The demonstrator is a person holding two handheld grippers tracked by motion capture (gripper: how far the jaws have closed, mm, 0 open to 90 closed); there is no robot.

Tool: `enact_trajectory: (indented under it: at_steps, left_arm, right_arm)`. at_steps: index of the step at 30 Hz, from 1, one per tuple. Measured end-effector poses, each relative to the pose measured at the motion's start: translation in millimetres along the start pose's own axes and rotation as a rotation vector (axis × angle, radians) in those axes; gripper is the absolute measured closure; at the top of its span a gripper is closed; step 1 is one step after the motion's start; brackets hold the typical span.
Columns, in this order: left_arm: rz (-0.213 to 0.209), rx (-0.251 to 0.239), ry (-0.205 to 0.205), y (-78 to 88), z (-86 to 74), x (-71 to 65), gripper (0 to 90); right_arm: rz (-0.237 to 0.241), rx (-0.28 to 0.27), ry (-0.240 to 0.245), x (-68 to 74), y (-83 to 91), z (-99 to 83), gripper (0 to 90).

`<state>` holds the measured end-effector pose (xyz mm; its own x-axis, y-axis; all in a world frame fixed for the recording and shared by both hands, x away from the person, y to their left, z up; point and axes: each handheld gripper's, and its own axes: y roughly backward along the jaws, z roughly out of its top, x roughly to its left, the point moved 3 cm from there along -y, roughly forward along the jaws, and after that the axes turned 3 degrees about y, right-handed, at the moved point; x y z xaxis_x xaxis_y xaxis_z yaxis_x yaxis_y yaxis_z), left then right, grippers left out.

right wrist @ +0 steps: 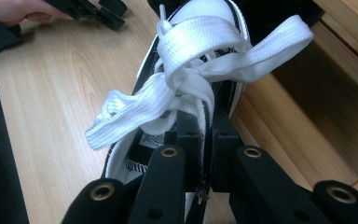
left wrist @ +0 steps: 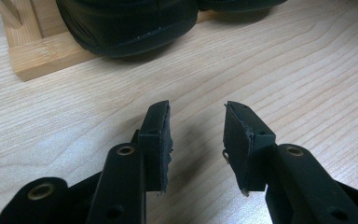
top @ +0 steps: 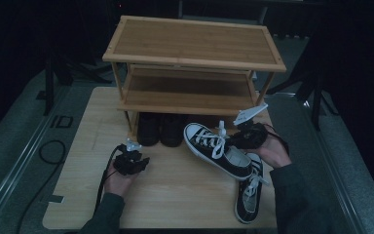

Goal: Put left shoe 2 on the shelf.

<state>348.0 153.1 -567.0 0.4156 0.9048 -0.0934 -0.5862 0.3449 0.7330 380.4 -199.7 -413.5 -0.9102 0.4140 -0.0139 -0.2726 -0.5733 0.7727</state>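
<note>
Now carrying the black canvas sneaker with white laces toward the three-tier bamboo shoe rack.

My right claw is clamped narrow on the sneaker's collar, just behind the bow of white laces, and the shoe hangs tilted over the pale wooden worktop, toe pointing to about 10 o'clock in the high view. Its mate, the second black-and-white sneaker, lies on the worktop at 5 o'clock from the lifted one. My left claw rests at 9 o'clock of the shoe, jaws apart with nothing between them, near the pair of dark shoes under the rack. I judge the grip thin, so I'd level the sole, swing slowly and aim the toe at a free shelf.
</note>
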Motion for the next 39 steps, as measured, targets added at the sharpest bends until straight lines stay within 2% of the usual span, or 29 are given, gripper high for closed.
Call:
enact_trajectory:
  at_steps: [12, 22, 27, 34, 39]
  left_arm:
    - [-0.003, 0.002, -0.003, -0.6, -0.1, -1.8, 61.1]
    - [-0.003, 0.004, -0.007, -1.3, -0.4, -2.2, 61.0]
    - [-0.003, 0.002, -0.004, -0.7, -0.3, -1.6, 61.0]
    - [-0.004, 0.002, -0.003, -0.8, -0.2, -1.9, 61.0]
    - [-0.005, 0.006, -0.006, -2.0, -0.4, -2.5, 61.0]
  right_arm:
    - [0.040, -0.053, 0.010, 1.3, 9.3, 8.4, 86.4]
    - [0.045, -0.103, 0.029, 3.0, 15.7, 20.6, 86.3]
    - [0.048, -0.110, 0.055, 6.1, 17.2, 28.3, 86.3]
    - [0.065, -0.127, 0.060, 8.9, 20.1, 36.5, 86.4]
    - [0.059, -0.143, 0.078, 11.2, 21.9, 43.0, 86.3]
